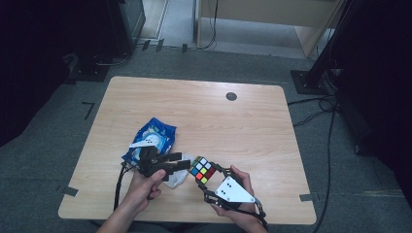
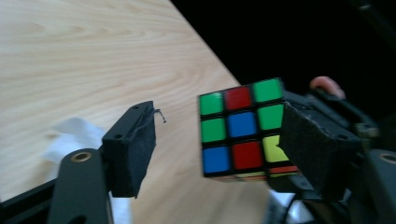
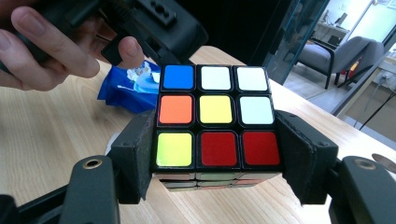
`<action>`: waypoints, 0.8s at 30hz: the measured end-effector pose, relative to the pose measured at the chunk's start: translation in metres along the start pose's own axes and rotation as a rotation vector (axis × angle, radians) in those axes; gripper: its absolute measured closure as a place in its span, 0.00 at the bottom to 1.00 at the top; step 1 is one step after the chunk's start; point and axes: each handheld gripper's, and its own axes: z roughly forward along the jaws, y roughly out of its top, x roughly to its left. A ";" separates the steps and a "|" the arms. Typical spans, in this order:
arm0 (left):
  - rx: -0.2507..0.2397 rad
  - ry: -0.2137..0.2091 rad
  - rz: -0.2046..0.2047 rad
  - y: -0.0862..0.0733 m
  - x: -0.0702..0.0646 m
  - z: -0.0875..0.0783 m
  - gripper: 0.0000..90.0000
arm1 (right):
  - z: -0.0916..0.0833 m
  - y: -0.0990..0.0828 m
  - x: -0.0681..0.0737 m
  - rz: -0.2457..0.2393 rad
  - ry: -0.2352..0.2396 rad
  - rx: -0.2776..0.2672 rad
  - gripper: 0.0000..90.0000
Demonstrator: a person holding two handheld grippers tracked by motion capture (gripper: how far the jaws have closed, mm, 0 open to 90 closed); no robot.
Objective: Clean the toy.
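Rubik's cube (image 1: 203, 170) sits clamped in our right gripper (image 1: 212, 180), held just above the near part of the wooden table (image 1: 233, 126). In the right gripper view the two black pads press on opposite sides of the cube's (image 3: 215, 129) lowest layer, and the face toward that camera reads blue, white, white across the top, orange, yellow, white in the middle, and yellow, red, red at the bottom.

Our left gripper (image 1: 182, 162) points at the cube from the left side, very close to it. Its jaws stand apart. In the left gripper view the cube (image 2: 243, 128) lies between them: one pad is clearly off it with bare table showing in the gap, while the other pad overlaps the cube's edge, and we cannot tell whether that one touches. The face seen there carries green, red, green, then green, blue, green, then blue, red, yellow.

Under and behind our left hand (image 1: 145, 187) lies a blue packet (image 1: 154, 138), with a crumpled white tissue (image 1: 177, 178) just beside it on the table.
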 end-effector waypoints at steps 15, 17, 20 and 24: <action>0.163 -0.095 -0.044 -0.004 -0.008 0.020 0.34 | 0.002 0.003 0.012 -0.051 0.018 -0.023 0.39; 0.134 -0.115 -0.068 -0.002 -0.006 0.015 0.37 | 0.001 0.003 0.012 -0.060 0.018 -0.032 0.39; 0.128 -0.116 -0.060 -0.001 -0.006 0.012 0.38 | 0.002 0.001 0.012 -0.050 0.018 -0.041 0.38; 0.124 -0.134 -0.069 -0.001 -0.006 0.011 0.39 | 0.004 0.001 0.011 -0.034 0.031 -0.055 0.37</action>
